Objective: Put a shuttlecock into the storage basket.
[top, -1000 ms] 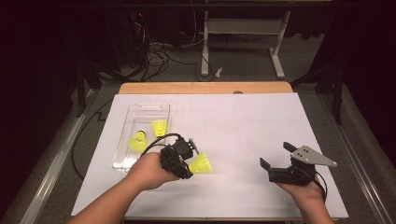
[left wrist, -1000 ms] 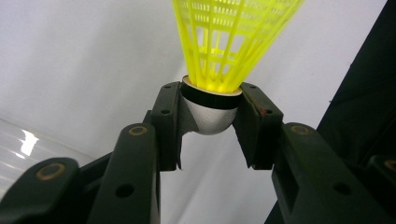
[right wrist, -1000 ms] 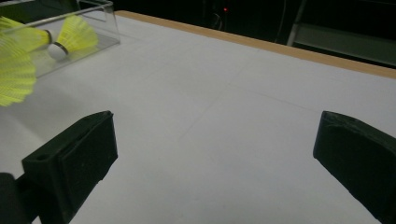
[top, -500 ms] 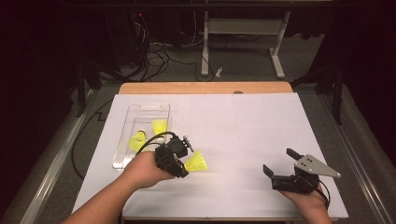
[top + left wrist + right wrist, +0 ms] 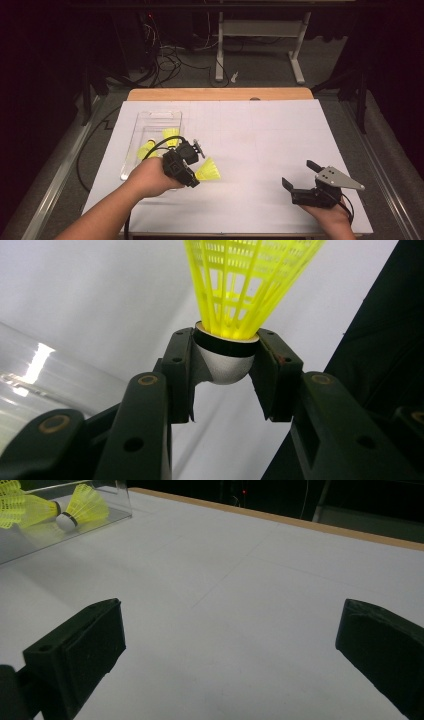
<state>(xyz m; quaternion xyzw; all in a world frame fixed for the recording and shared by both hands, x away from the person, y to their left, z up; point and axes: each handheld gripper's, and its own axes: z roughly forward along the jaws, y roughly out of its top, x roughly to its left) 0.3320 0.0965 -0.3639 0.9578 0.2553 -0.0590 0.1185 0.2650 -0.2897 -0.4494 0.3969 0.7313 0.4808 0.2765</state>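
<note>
Left of centre in the high view, a yellow shuttlecock [image 5: 207,170] was held by its cork in the left gripper [image 5: 192,167], skirt pointing right, with the clear tray [image 5: 150,121] just upper left. The right gripper [image 5: 299,175] was kept wide open, empty, well apart.

Three yellow shuttlecocks in all: one shuttlecock [image 5: 208,170] clamped by its white cork between the pads of the left gripper [image 5: 192,167], two shuttlecocks [image 5: 159,142] lying in the clear tray [image 5: 150,120]. One clear tray. Two grippers: left one and the right gripper [image 5: 299,175], jaws wide apart with nothing between. One white sheet [image 5: 260,135] on one wooden table [image 5: 220,94].
</note>
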